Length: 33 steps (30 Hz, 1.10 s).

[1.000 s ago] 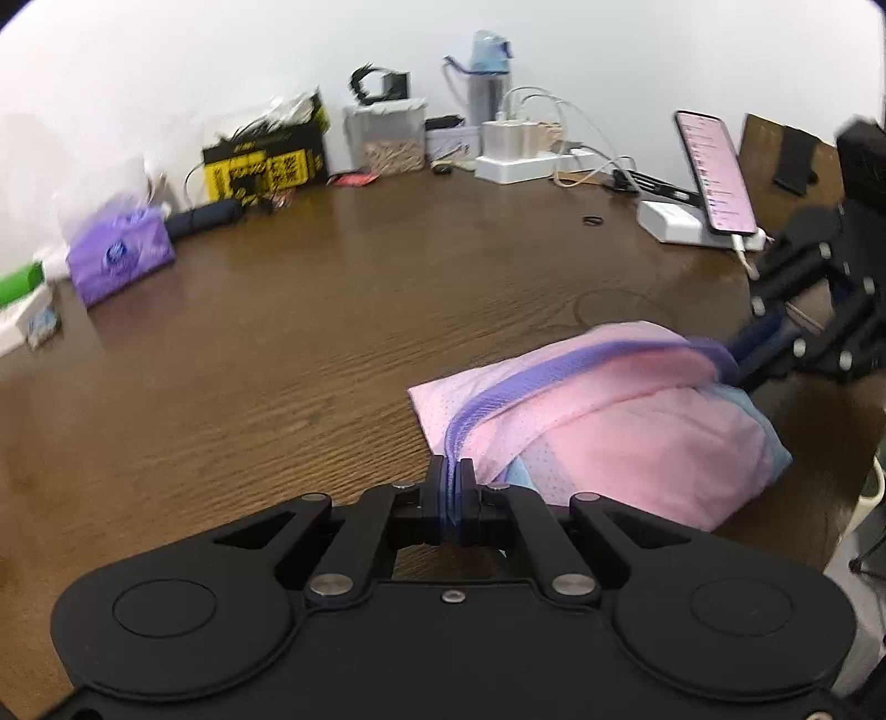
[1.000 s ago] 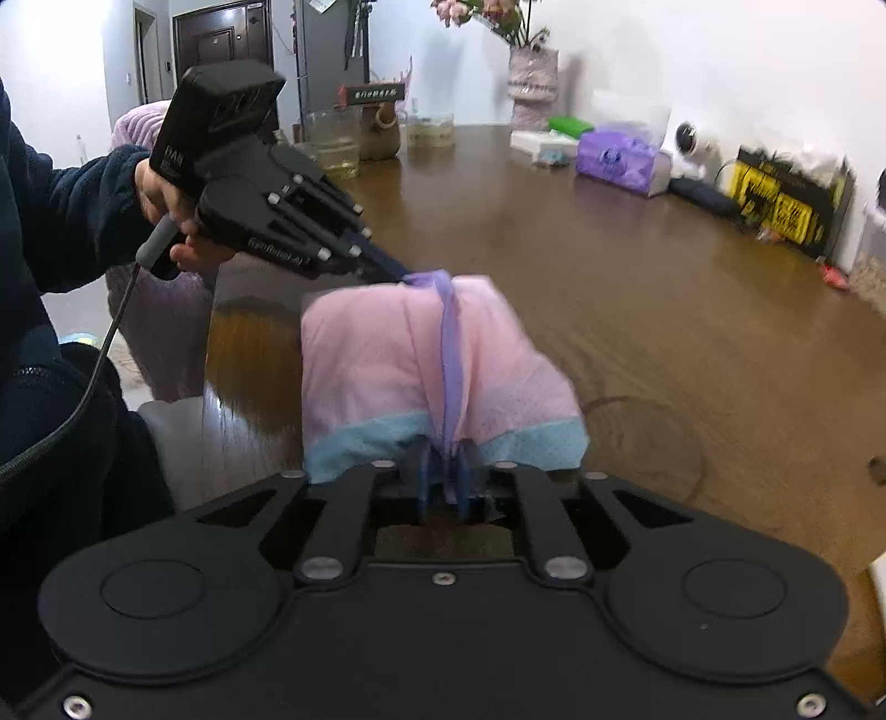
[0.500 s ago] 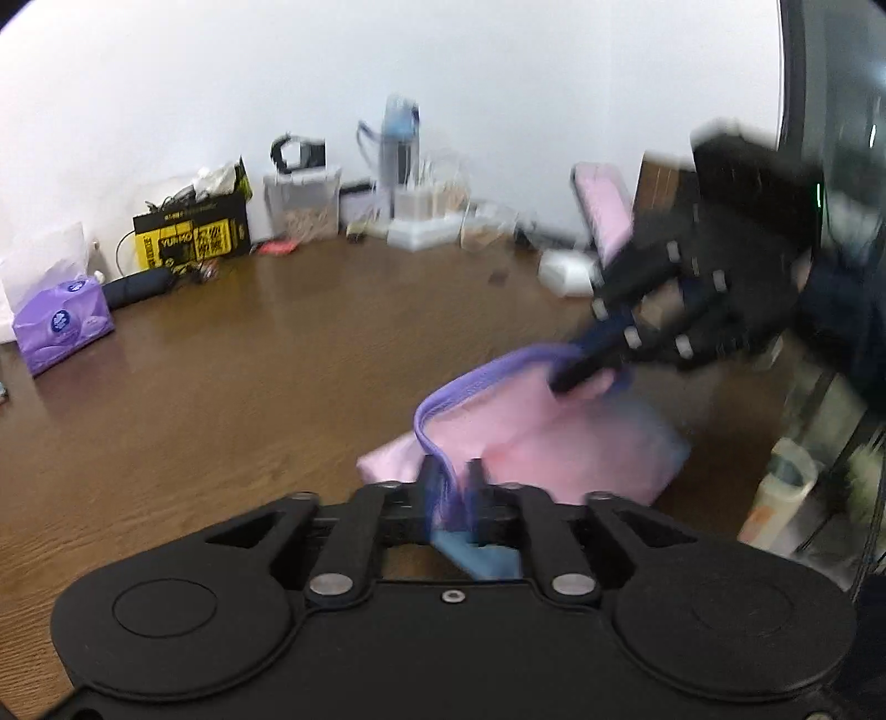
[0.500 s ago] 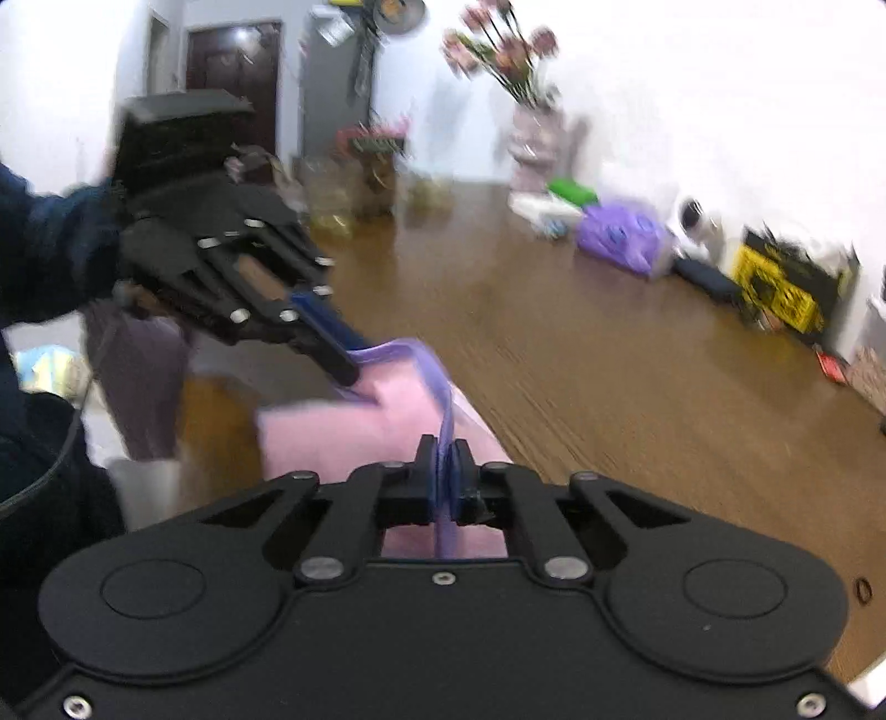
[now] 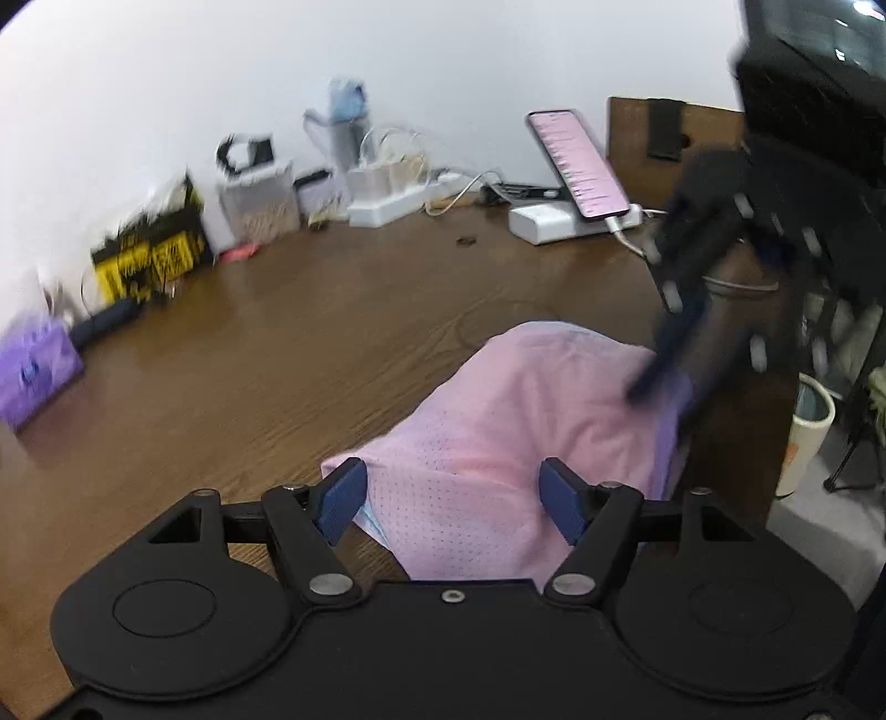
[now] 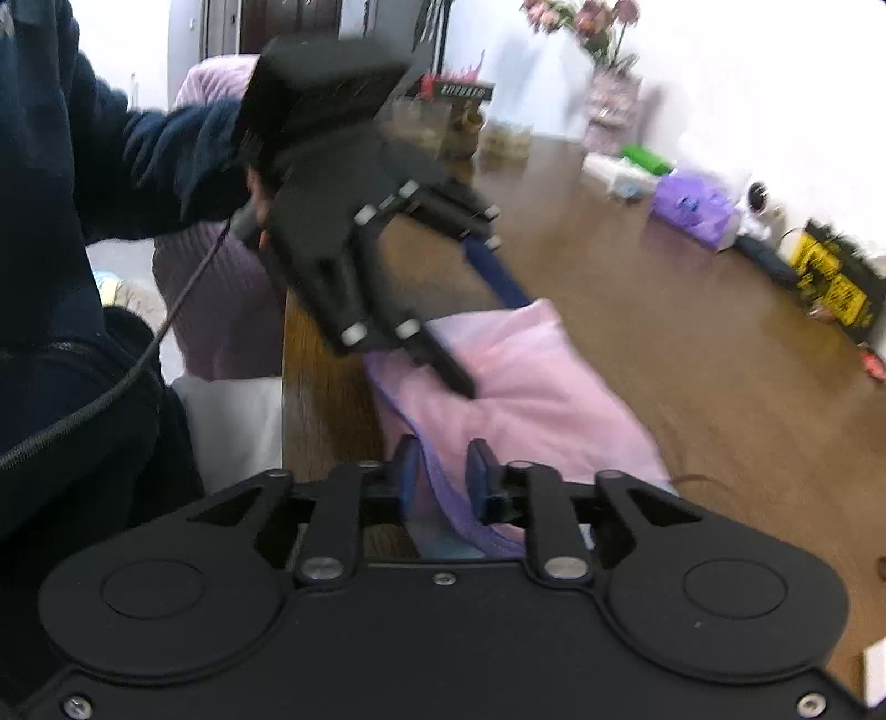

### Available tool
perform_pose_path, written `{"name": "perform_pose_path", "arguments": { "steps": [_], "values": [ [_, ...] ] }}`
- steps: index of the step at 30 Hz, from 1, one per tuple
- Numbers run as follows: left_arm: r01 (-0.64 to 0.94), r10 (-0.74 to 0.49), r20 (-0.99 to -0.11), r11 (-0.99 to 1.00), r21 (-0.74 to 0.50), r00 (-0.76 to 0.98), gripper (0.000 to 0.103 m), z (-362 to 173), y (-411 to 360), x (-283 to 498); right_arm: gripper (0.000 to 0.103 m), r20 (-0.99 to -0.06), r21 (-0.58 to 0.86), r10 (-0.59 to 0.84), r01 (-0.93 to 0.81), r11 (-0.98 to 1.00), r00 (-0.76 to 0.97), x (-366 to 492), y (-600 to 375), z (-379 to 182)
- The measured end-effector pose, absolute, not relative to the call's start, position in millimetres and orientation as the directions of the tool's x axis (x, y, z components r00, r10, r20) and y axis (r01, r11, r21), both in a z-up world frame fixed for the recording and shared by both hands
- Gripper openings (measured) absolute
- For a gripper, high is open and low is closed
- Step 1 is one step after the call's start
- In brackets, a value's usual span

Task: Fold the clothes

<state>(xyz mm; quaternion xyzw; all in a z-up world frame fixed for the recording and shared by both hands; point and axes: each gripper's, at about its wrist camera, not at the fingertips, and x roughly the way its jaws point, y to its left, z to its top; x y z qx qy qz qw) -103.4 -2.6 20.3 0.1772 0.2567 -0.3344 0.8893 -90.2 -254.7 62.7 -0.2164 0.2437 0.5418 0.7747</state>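
- Pink mesh fabric, a folded garment (image 5: pixel 520 421) with a purple band and a pale blue hem, was seen lying on the brown wooden table (image 5: pixel 277 343) near its edge.
- The left gripper (image 5: pixel 451 498) was held with its blue-padded fingers (image 5: pixel 343 498) spread wide over the near end of the garment; nothing was clamped between them.
- The right gripper (image 6: pixel 440 476) was seen with its fingers parted a little, the purple band (image 6: pixel 443 498) running through the gap; whether the pads touched the band could not be told.
- In the right wrist view, the left gripper (image 6: pixel 487 332) was seen held above the far end of the garment by a hand in a dark blue sleeve (image 6: pixel 166 149).
- A yellow and black box (image 5: pixel 149 255) with printed lettering was seen at the wall, but the writing was too blurred to be read.
- A purple tissue pack (image 5: pixel 36 365) bore a round blue mark, unreadable.
- A phone (image 5: pixel 576 163) with a lit pink screen was propped on a white stand (image 5: pixel 548 224); its lines of text were too small to be read.
- A dark sign (image 6: pixel 462 91) with pale lettering near the flowers (image 6: pixel 581 22) could not be made out.
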Motion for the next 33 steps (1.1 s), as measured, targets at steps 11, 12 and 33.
{"name": "perform_pose_path", "arguments": {
  "steps": [11, 12, 33],
  "values": [
    [0.649, -0.443, -0.602, 0.741, 0.171, 0.664, 0.094, 19, 7, -107, 0.081, -0.653, -0.115, 0.629, -0.876, 0.469, 0.422, -72, -241, 38],
    [0.647, -0.441, -0.609, 0.746, 0.159, 0.659, 0.095, 20, 8, -108, 0.084, -0.655, -0.107, 0.624, -0.871, 0.48, 0.425, -74, -243, 36],
    [0.706, -0.555, -0.648, 0.707, -0.038, 0.521, 0.059, 16, -2, -115, 0.086, -0.634, -0.045, 0.623, -0.826, 0.562, 0.459, -77, -254, 22]
  ]
}}
